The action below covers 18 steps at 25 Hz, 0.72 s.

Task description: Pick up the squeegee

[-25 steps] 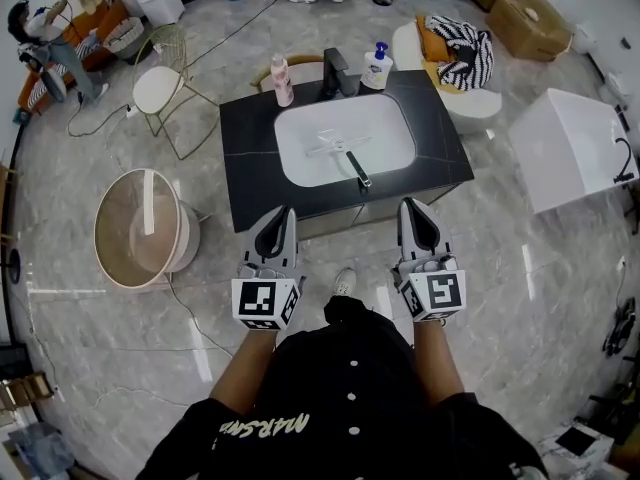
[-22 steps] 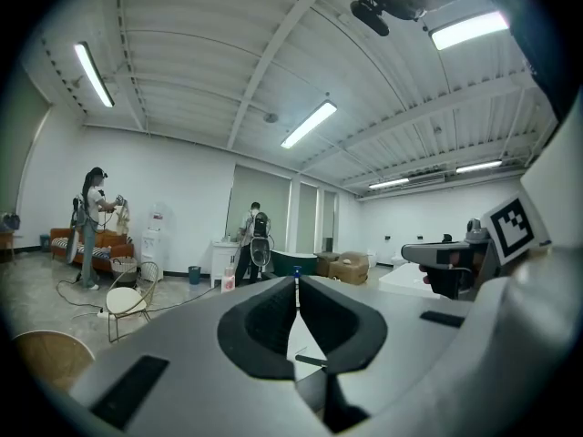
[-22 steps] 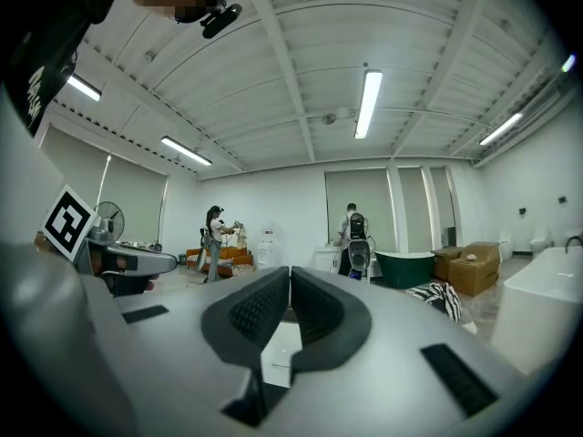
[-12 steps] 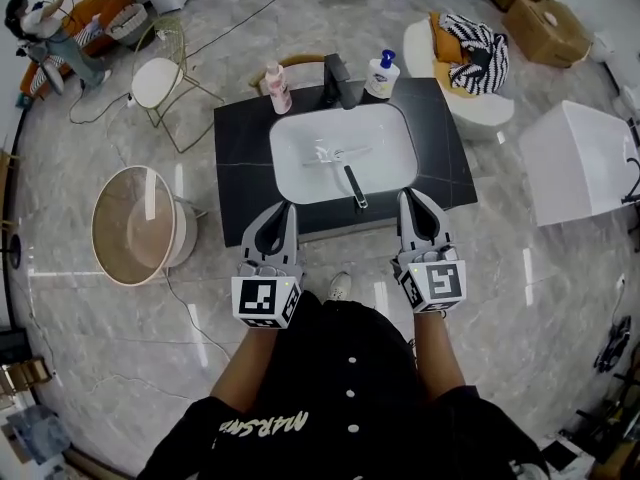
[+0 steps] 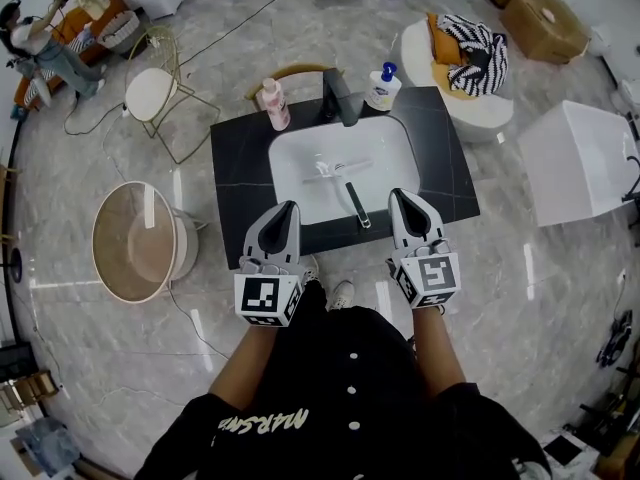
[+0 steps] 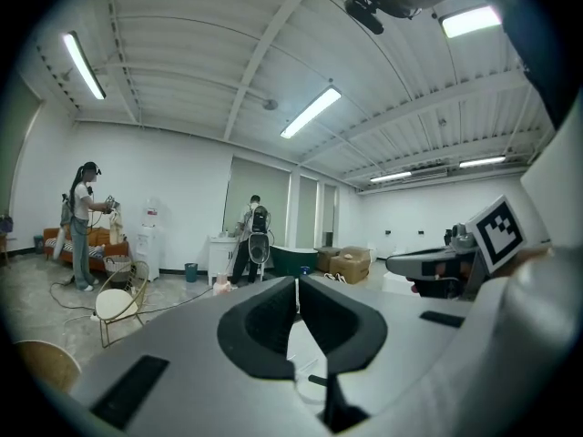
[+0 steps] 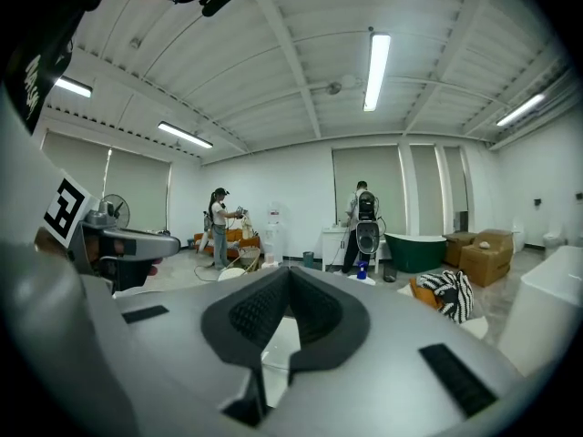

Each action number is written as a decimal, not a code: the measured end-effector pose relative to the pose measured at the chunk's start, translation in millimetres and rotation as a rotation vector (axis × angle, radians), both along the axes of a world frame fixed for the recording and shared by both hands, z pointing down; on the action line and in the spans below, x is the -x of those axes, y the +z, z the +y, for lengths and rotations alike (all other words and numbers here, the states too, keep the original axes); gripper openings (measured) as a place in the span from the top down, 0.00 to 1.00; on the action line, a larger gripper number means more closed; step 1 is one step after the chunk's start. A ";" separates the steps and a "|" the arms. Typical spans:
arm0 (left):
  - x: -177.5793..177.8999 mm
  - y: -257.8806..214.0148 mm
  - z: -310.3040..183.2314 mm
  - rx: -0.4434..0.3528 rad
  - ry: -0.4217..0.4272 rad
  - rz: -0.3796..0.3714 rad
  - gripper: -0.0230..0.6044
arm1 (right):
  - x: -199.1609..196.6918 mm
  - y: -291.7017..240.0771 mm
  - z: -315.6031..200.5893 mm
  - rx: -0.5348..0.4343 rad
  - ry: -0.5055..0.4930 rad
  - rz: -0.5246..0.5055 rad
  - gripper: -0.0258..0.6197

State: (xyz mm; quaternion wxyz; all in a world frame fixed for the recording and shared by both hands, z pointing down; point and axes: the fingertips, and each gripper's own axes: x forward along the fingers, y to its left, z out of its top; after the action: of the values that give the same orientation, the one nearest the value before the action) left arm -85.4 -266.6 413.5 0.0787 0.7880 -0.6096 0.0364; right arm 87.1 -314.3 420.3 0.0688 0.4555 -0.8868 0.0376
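Squeegee (image 5: 345, 190) lies in the white sink (image 5: 300, 153) of the black counter (image 5: 235, 168) in the head view, its handle toward the front edge, where the left gripper (image 5: 289, 209) and right gripper (image 5: 399, 197) hover either side of it, not touching it. Left gripper view shows that gripper's jaws pressed together on nothing. Right gripper view shows the same: jaws together, empty.
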 end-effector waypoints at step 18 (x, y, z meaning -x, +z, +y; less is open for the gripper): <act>14.1 70.8 -64.7 0.158 0.113 0.065 0.93 | 56.6 178.0 -87.7 0.439 -0.051 0.264 0.87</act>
State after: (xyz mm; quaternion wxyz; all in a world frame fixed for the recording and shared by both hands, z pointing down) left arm -99.5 -331.2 484.3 0.1579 0.8132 -0.5566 0.0632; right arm 30.5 -402.0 598.3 0.2819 0.4082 -0.8519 0.1678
